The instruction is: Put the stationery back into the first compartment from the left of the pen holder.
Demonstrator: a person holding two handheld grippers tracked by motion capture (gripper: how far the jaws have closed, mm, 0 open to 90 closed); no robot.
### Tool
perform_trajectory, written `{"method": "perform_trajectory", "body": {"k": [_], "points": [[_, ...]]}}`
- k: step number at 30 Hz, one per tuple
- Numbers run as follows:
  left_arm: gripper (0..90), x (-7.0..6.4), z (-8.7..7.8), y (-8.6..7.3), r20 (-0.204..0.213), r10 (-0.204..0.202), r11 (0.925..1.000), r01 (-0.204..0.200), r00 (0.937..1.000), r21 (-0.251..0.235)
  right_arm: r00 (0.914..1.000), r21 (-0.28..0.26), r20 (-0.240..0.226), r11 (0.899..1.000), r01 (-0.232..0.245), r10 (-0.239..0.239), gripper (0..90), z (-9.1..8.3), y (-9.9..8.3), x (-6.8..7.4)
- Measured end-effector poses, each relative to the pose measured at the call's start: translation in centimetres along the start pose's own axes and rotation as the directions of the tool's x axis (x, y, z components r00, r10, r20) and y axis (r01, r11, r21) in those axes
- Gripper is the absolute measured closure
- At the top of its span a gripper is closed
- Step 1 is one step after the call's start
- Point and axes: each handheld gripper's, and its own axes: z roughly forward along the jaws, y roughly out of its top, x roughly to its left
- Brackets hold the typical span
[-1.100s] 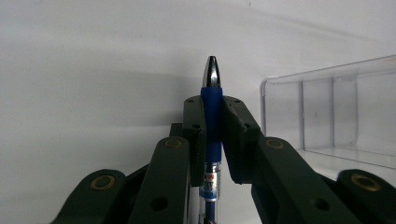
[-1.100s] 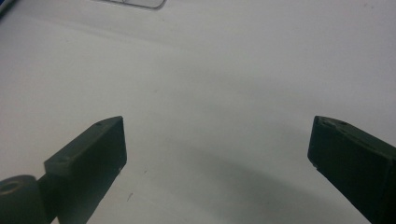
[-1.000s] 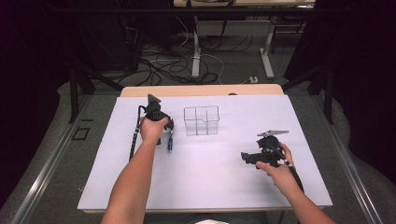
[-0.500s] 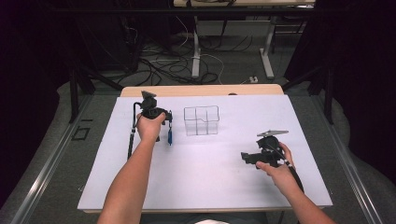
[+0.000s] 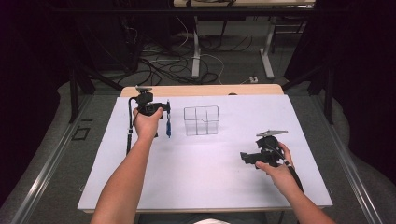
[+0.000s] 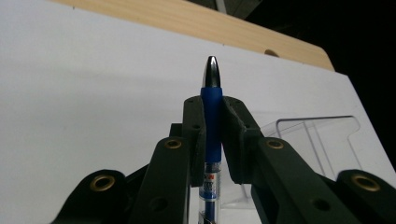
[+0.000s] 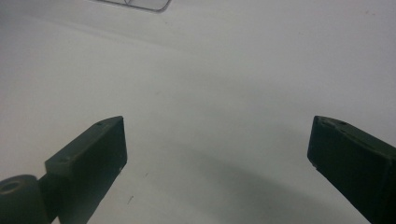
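— Blue, with a silver tip: is that a pen [image 6: 211, 121] in the left gripper [image 6: 212, 116]?

— Yes. In the left gripper view both black jaws are pressed against its blue barrel, tip pointing away from the camera, and a clear section with some printing shows lower down between the jaws.

— And from above?

— In the high view the left gripper [image 5: 164, 113] is held over the far left part of the white sheet [image 5: 201, 177] that covers the table [image 5: 201, 90], with the pen [image 5: 168, 126] hanging roughly upright from it, just left of a clear plastic organiser [image 5: 201, 120] divided into compartments. I cannot tell whether the pen's lower end touches the sheet.

— What about the other hand?

— The right gripper [image 5: 246, 157] is near the right front of the sheet, well apart from the organiser. In the right gripper view its jaws stand wide apart with nothing between them, just bare white sheet [image 7: 210, 93] ahead and a corner of the organiser [image 7: 135, 4] at the top edge.
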Motion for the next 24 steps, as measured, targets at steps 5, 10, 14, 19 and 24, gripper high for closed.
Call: {"method": "perform_trajectory", "body": {"k": [5, 10, 14, 19, 24], "points": [[80.1, -0.2, -0.8, 0.2, 0.010, 0.042, 0.9987, -0.041, 0.9991, -0.031, 1.0000, 0.010, -0.002, 1.000, -0.006, 0.006, 4.5, 0.0, 0.0, 0.0], [80.1, -1.0, -1.4, 0.4, 0.023, 0.074, 0.9952, -0.072, 0.9970, -0.066, 1.0000, 0.006, 0.001, 1.000, -0.005, 0.005, 4.5, 0.0, 0.0, 0.0], [80.1, -1.8, -2.1, 0.5, 0.041, 0.121, 0.9890, -0.117, 0.9918, -0.091, 1.0000, 0.005, 0.001, 1.000, -0.001, 0.001, 4.5, 0.0, 0.0, 0.0], [80.1, -2.9, -2.8, 0.4, 0.060, 0.172, 0.9768, -0.163, 0.9832, -0.139, 1.0000, 0.002, 0.005, 1.000, 0.000, 0.000, 4.5, -0.1, 0.0, 0.2], [80.1, -4.0, -3.4, 0.5, 0.082, 0.210, 0.9617, -0.191, 0.9742, -0.197, 1.0000, -0.001, 0.006, 1.000, 0.008, -0.008, 4.5, -0.1, 0.1, 0.2]]}}
